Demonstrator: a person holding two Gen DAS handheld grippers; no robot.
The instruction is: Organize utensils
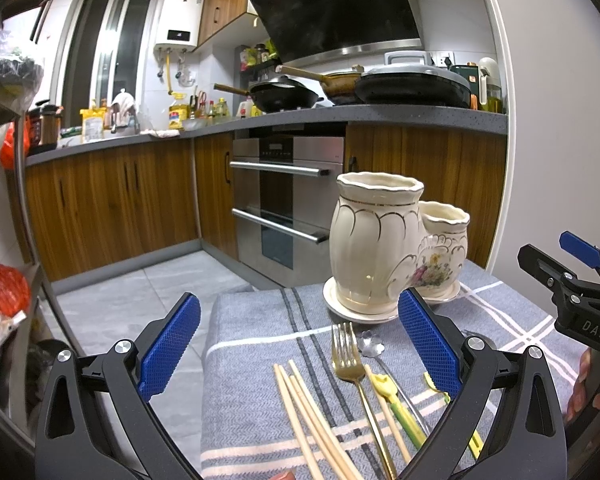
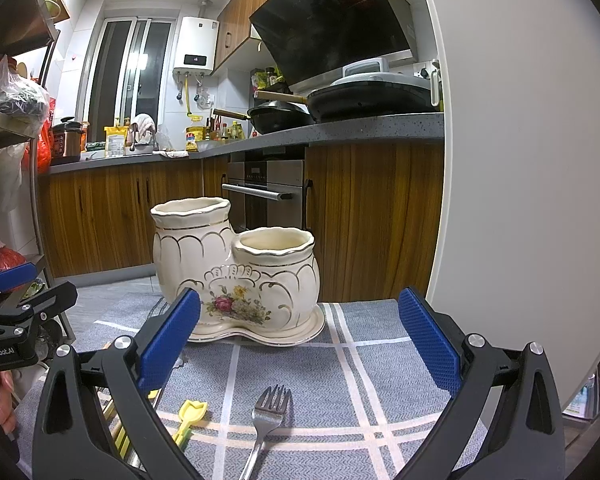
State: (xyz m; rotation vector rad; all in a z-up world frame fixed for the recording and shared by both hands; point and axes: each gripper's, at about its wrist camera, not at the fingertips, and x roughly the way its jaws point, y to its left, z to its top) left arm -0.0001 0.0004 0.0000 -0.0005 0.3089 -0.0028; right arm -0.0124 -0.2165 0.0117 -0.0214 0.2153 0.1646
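A cream ceramic two-compartment utensil holder [image 2: 236, 272] with gold trim and a flower motif stands upright on a grey striped cloth [image 2: 340, 360] covering the tabletop. In front of it lie pale wooden chopsticks [image 1: 316, 420], a gold metal fork [image 1: 350, 364] and a silver metal fork [image 2: 266, 420]. The left gripper [image 1: 298, 346] and right gripper [image 2: 298, 346] both hover spread wide, holding nothing.
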